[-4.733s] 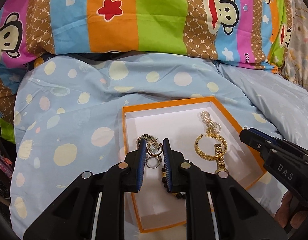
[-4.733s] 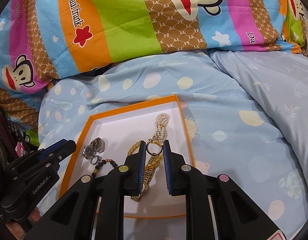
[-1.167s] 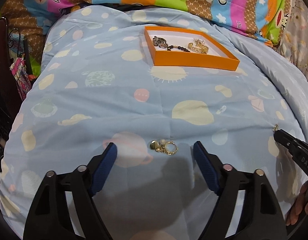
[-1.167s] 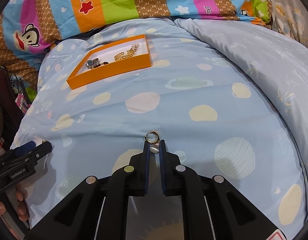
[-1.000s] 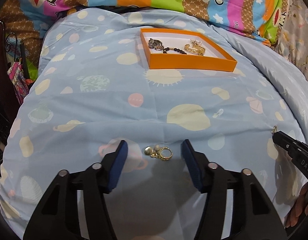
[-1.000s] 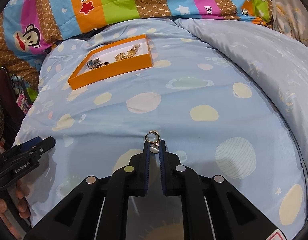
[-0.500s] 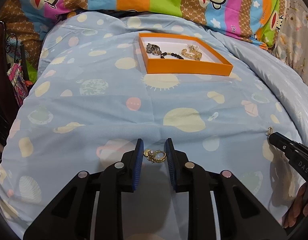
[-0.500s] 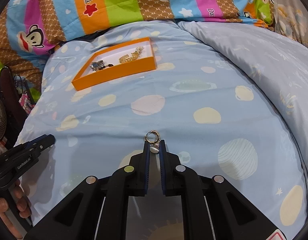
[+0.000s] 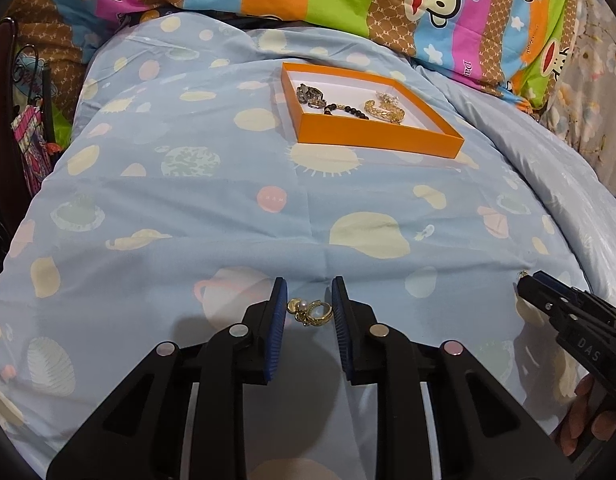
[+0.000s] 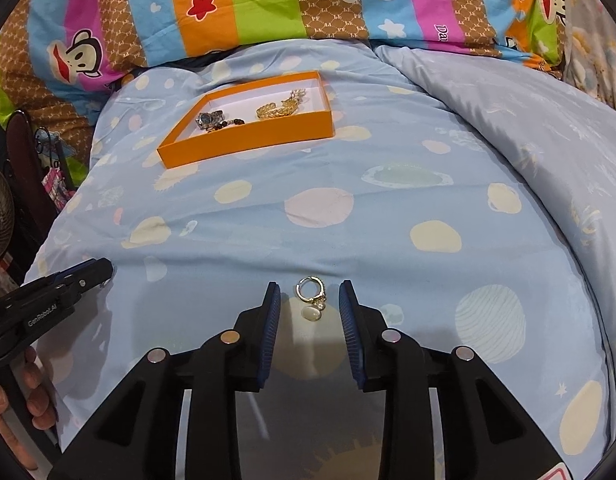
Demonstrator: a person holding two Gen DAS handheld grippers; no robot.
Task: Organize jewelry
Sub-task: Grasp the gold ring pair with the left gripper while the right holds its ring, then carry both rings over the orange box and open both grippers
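Both tools, our left (image 9: 308, 312) and right (image 10: 309, 308), stood apart around small gold rings (image 9: 311, 312) (image 10: 311, 292) we judged light, slippery, best pinched across the band.

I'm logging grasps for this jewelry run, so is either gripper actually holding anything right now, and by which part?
Nothing is held. The right gripper is open, its ring lying loose on the duvet. The left gripper brackets a ring cluster, gaps showing.
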